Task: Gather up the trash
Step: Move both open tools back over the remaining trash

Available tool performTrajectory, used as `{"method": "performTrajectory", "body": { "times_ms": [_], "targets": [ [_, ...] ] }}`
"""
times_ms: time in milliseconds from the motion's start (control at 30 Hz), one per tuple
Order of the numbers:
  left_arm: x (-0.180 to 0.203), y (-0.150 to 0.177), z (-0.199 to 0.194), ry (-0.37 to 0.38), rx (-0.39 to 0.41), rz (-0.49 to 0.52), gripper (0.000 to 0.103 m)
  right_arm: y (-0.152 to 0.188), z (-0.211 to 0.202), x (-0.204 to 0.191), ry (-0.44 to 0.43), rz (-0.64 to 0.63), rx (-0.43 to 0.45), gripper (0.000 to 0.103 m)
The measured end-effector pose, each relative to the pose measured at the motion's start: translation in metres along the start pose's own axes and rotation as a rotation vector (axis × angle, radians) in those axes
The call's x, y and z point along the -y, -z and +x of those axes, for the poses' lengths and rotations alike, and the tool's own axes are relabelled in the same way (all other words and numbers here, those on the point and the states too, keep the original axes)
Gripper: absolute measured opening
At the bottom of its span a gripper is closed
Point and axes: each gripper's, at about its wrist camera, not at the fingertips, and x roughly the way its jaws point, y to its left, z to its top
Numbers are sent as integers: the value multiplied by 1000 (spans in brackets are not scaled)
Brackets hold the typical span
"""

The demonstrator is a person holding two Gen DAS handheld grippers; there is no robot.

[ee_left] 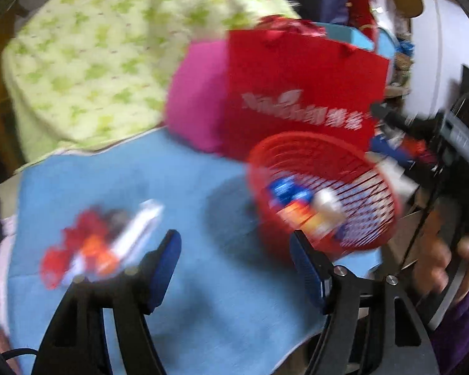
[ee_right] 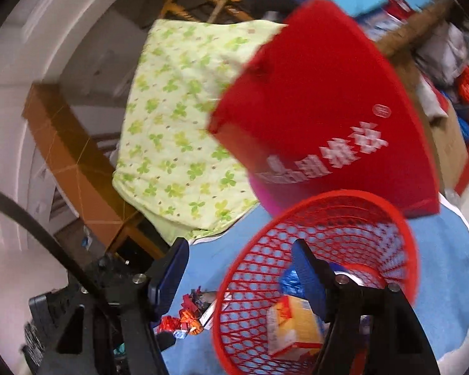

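A red mesh basket (ee_left: pixel 325 187) stands on the blue cloth (ee_left: pixel 187 297) with several pieces of trash inside, among them an orange-yellow box (ee_right: pixel 294 322) and a blue wrapper (ee_right: pixel 289 281). More red, orange and white wrappers (ee_left: pixel 100 243) lie loose on the cloth to the basket's left, and the right wrist view shows these wrappers (ee_right: pixel 187 312) too. My left gripper (ee_left: pixel 234 243) hovers open over bare cloth between wrappers and basket, holding nothing. My right gripper (ee_right: pixel 239 250) is open at the basket (ee_right: pixel 344 215): its rim passes between the fingers, one finger is over the inside, and no pad presses on it.
A red paper bag (ee_left: pixel 297 93) with white lettering stands just behind the basket, a pink item (ee_left: pixel 197 100) beside it. A green-patterned quilt (ee_left: pixel 93 56) covers the back left. A person's hand (ee_left: pixel 437 265) is at the right edge. Wooden frame (ee_right: pixel 65 150) at left.
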Motion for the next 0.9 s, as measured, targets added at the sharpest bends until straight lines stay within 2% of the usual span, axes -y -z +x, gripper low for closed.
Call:
{"method": "performTrajectory", "body": {
  "times_ms": [233,367,433,600,767,900],
  "targets": [
    [-102,56,-42,-225,-25,-140,72,27,23,-74,-99,-202,14,72],
    [-149,79,-59,-371,-12,-198,72,56,53,-115,-154,-299,-63,72],
    [-168,90,-62,-408,-16,-230,72,71,69,-129,-169,-322,-118,72],
    [-201,113,-56,-414,-34,-327,72,108,116,-145,-140,-329,-277,72],
    [-220,136,-36,-405,-79,-383,72,127,153,-132,-57,-259,-396,72],
    [-231,141,-28,-377,-77,-423,72,140,179,-120,17,-222,-489,72]
  ]
}}
